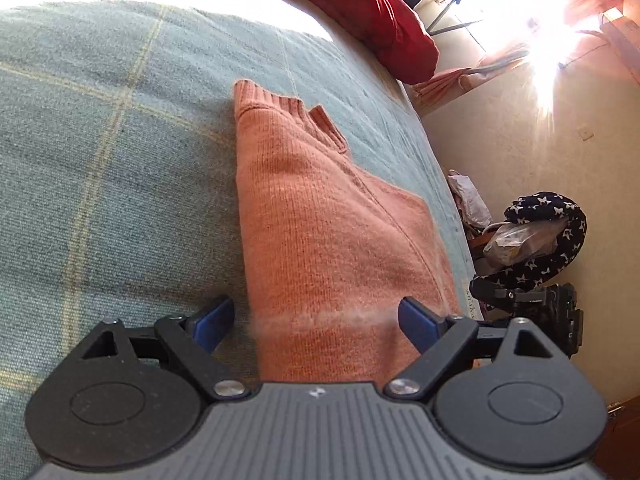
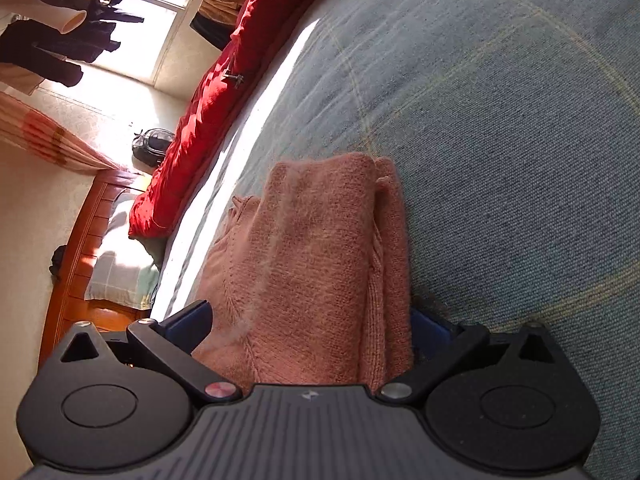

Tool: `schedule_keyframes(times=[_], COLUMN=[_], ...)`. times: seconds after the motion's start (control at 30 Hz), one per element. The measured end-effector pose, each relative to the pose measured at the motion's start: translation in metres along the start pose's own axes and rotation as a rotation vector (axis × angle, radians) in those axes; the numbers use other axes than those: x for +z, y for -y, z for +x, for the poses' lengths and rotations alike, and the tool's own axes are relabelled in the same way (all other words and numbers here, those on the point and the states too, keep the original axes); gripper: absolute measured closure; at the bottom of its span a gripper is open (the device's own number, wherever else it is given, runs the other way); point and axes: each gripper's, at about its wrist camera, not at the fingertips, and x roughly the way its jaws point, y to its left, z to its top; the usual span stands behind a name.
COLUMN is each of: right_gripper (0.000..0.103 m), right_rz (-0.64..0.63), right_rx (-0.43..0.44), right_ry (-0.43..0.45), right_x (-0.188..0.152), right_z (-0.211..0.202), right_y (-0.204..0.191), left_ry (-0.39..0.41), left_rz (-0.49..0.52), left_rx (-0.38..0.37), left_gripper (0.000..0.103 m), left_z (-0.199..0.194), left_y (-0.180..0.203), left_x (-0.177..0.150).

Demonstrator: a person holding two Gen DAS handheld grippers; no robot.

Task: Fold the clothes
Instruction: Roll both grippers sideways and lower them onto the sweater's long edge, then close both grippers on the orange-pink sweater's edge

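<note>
Sweater (image 1: 320, 216), orange knit, folded on the bed (image 1: 100, 160), long axis running near to far from both grippers; left gripper (image 1: 316, 320) wide over its near end, right gripper (image 2: 308, 320) wide astride its layered edge.

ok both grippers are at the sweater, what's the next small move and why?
Probably shut both grippers on the near edge. The sweater lies lengthwise on the bedspread, sides already folded in, collar at the far end. The left gripper and right gripper are both open with knit between their fingers, so gripping comes first, then lifting that edge toward the collar.
</note>
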Motion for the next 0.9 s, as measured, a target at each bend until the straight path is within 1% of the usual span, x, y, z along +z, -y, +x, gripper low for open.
schedule_keyframes(times=[0.1, 0.13, 0.2, 0.33, 0.43, 0.53, 0.57, 0.6, 0.63, 0.7, 0.77, 0.9], right_gripper=[0.000, 0.000, 0.000, 0.000, 0.000, 0.000, 0.000, 0.000, 0.000, 0.000, 0.000, 0.000], right_rz=[-0.005, -0.007, -0.010, -0.049, -0.020, -0.013, -0.020, -0.027, -0.049, -0.079, -0.083, -0.092], right_rx=[0.010, 0.013, 0.019, 0.079, 0.086, 0.085, 0.084, 0.083, 0.094, 0.114, 0.124, 0.143], right_ry=[-0.012, -0.015, -0.023, -0.086, -0.106, -0.129, -0.136, -0.143, -0.141, -0.132, -0.122, -0.101], right_x=[0.005, 0.006, 0.009, -0.008, 0.003, 0.017, 0.018, 0.019, 0.017, 0.012, 0.011, 0.009], right_z=[0.006, 0.008, 0.012, 0.003, 0.012, 0.026, 0.028, 0.030, 0.028, 0.024, 0.022, 0.019], right_y=[0.000, -0.001, -0.001, 0.002, 0.004, 0.001, 0.000, -0.001, 0.000, 0.002, 0.003, 0.006], left_ry=[-0.036, -0.050, -0.080, -0.117, -0.130, -0.154, -0.154, -0.152, -0.149, -0.141, -0.136, -0.140], left_rz=[-0.017, -0.023, 0.000, 0.015, -0.010, 0.017, 0.027, 0.036, 0.020, -0.004, -0.009, -0.002], left_rx=[-0.053, -0.069, -0.078, -0.125, -0.132, -0.106, -0.103, -0.100, -0.115, -0.137, -0.150, -0.152], left_gripper=[0.014, 0.016, 0.016, 0.017, 0.018, 0.019, 0.022, 0.026, 0.030, 0.031, 0.031, 0.031], left_z=[0.012, 0.015, 0.014, 0.014, 0.028, 0.035, 0.033, 0.030, 0.026, 0.024, 0.024, 0.027], left_y=[-0.003, -0.004, 0.000, -0.005, -0.004, 0.006, 0.006, 0.005, 0.000, -0.008, -0.012, -0.010], left_x=[0.007, 0.008, 0.004, -0.003, 0.007, 0.010, 0.009, 0.007, 0.005, 0.003, 0.003, 0.005])
